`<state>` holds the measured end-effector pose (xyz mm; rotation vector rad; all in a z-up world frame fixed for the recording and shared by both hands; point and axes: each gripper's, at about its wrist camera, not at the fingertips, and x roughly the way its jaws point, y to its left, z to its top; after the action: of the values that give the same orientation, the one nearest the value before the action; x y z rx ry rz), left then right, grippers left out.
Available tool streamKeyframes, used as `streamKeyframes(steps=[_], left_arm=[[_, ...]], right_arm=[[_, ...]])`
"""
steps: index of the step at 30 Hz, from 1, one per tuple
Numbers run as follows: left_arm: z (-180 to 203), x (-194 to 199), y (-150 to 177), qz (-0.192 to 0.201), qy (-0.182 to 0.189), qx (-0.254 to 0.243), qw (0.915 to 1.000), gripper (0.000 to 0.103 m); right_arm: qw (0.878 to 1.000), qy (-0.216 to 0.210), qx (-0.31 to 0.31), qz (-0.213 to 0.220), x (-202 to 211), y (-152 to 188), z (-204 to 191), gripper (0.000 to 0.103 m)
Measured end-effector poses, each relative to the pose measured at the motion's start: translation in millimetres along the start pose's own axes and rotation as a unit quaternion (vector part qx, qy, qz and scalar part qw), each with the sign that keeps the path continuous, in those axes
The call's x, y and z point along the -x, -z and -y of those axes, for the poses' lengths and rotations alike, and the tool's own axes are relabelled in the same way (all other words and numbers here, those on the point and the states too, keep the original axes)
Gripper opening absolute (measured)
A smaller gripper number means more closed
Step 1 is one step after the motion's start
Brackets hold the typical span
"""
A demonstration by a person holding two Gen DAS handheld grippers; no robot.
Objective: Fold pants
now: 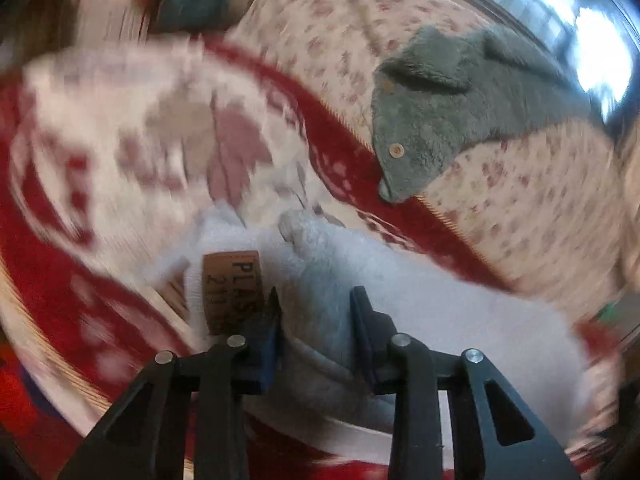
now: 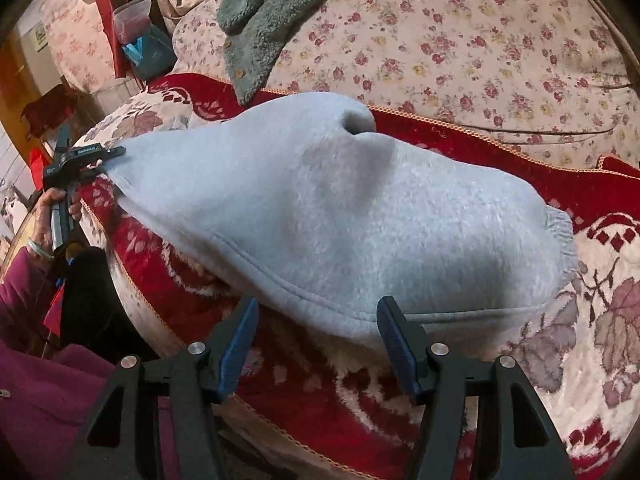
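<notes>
Left wrist view. The left tongs (image 1: 314,300) are clamped on a bunched fold of the pale grey fleece sweatpants (image 1: 400,300), which fill the gap between the two blue-padded fingers (image 1: 268,344) and spread to the right of them. A tan rectangular label (image 1: 232,292) with dark lettering sits on the cloth just left of the left finger. Ahead of the tongs lies the red and cream patterned plush sofa cover (image 1: 120,140), heavily blurred; farther ahead and to the right rest a rose-print cushion (image 1: 520,208) and a grey-green fuzzy buttoned garment (image 1: 440,112) draped on it.

Right wrist view. The right tongs (image 2: 318,320) stand apart, holding nothing; the stitched lower seam of the sweatpants (image 2: 320,208) runs just ahead of and between the finger tips, whether touching cannot be told. The garment lies humped on the sofa cover (image 2: 580,200), its elastic gathered edge (image 2: 560,236) ahead and to the right of the tongs. Far ahead to the left, the left tongs (image 2: 86,154), held in the person's hand (image 2: 56,204), pinch the opposite end of the cloth and draw it taut. The fuzzy garment (image 2: 256,24) and the cushion (image 2: 460,40) lie beyond.

Step in hand, as judged: one end is secured and the other is being acquired before a fold. The next move likely calls for closing the right tongs on the near seam, then carrying both ends together evenly.
</notes>
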<state>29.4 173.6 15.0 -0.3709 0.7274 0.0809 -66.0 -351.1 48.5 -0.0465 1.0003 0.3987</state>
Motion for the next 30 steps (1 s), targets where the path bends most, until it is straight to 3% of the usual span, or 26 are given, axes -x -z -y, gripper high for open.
streamKeyframes(steps=[1, 2, 3, 4, 5, 7, 8, 10, 12, 17, 23, 27, 30], left_arm=[[11.5, 9.3, 2.6, 0.029, -0.042, -0.047, 0.9976, 0.032], [23.6, 16.9, 8.6, 0.070, -0.089, -0.107, 0.9878, 0.032], [27.1, 15.9, 13.0, 0.084, -0.109, -0.137, 0.9810, 0.033], [24.3, 8.4, 13.6, 0.068, -0.110, -0.138, 0.9820, 0.034], [14.9, -3.0, 13.1, 0.033, -0.098, -0.120, 0.9874, 0.037], [-19.8, -24.2, 14.2, -0.038, -0.052, -0.039, 0.9972, 0.057], [-36.8, -23.0, 15.5, -0.037, -0.038, -0.002, 0.9986, 0.060], [-57.4, -12.0, 14.9, -0.019, -0.034, 0.036, 0.9986, 0.087], [-70.9, 3.7, 11.9, 0.007, -0.033, 0.061, 0.9976, 0.095], [-53.3, 29.0, -2.7, 0.033, -0.017, 0.038, 0.9986, 0.095], [24.7, 12.2, 2.3, -0.010, 0.067, -0.011, 0.9977, 0.095], [88.7, -7.0, 25.0, -0.056, 0.106, -0.076, 0.9898, 0.095], [122.7, -21.6, 39.9, -0.084, 0.125, -0.107, 0.9828, 0.095]], right_arm=[[1.000, -0.002, 0.002, -0.002, -1.2, -0.6, -0.9, 0.067], [1.000, -0.004, 0.006, -0.003, -2.2, -0.8, -2.5, 0.067], [1.000, -0.006, 0.010, -0.005, -3.4, -0.9, -4.3, 0.067], [1.000, -0.009, 0.013, -0.006, -5.0, -1.0, -5.6, 0.067], [1.000, -0.011, 0.014, -0.009, -7.6, -1.4, -6.0, 0.068], [1.000, -0.013, 0.014, -0.015, -12.6, -2.3, -6.4, 0.068], [1.000, -0.014, 0.016, -0.016, -13.7, -2.5, -7.1, 0.068], [1.000, -0.017, 0.017, -0.016, -13.0, -2.4, -7.8, 0.068], [1.000, -0.014, 0.017, -0.014, -11.2, -2.4, -5.3, 0.068], [0.999, 0.003, -0.035, 0.006, -0.3, -1.3, 22.7, 0.071], [0.988, 0.036, -0.145, 0.024, 17.0, 20.1, 73.8, 0.075], [0.967, -0.001, -0.248, 0.055, 29.6, 40.2, 114.1, 0.080], [0.941, -0.042, -0.325, 0.084, 25.2, 51.7, 145.1, 0.086]])
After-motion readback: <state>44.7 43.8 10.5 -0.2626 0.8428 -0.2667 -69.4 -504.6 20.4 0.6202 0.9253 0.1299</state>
